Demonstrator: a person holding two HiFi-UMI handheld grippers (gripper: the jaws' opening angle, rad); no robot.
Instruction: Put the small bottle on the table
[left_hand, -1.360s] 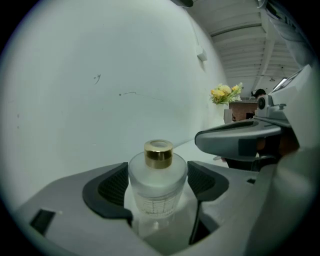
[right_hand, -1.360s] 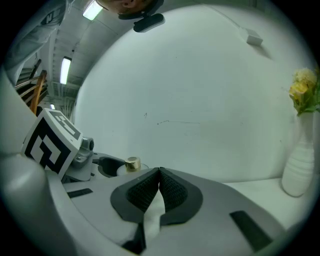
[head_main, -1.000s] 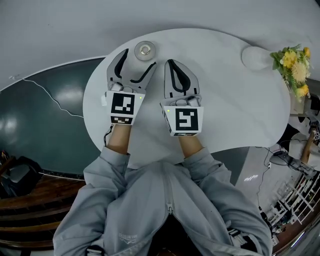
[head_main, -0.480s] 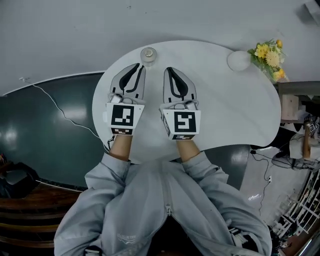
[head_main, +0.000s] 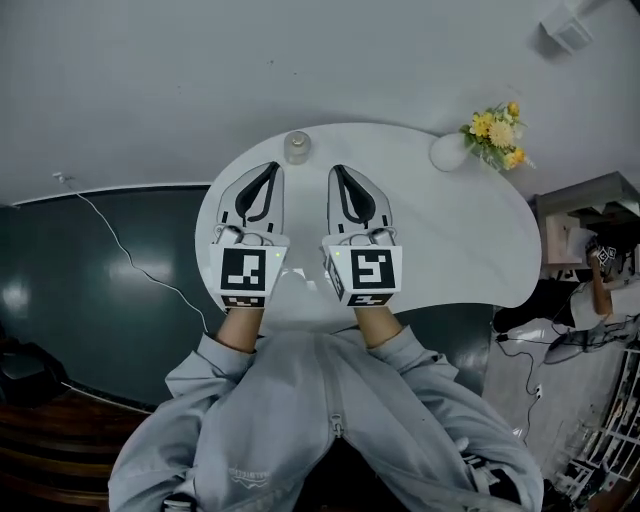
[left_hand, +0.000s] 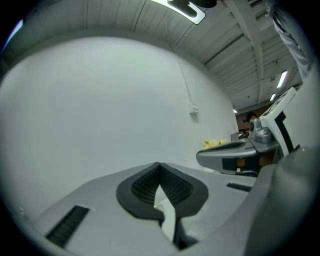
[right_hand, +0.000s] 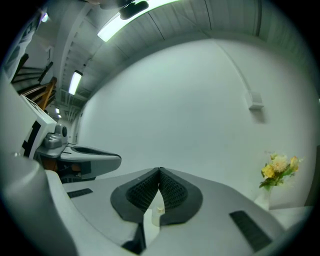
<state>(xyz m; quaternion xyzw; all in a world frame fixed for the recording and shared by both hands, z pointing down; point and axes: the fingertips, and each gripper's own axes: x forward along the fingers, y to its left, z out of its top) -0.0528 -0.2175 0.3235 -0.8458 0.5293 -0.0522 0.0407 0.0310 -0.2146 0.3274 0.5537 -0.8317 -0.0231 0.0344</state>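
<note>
The small bottle (head_main: 296, 146) stands on the table (head_main: 450, 230). Near it, the left claw (head_main: 272, 166) has just closed empty, and the right claw (head_main: 335, 168) is closed, also empty. Any retreat should avoid brushing the bottle.

Table (head_main: 450, 230) smooth matt white; small bottle (head_main: 296, 147) clear, glossy.

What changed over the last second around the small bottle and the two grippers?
The left gripper, which stood open at the small bottle a second ago, has drawn back from it toward the person and closed on nothing. The right gripper drew back alongside it, shut as before. The bottle stays upright near the far edge of the table, and the flowers are unmoved.
</note>
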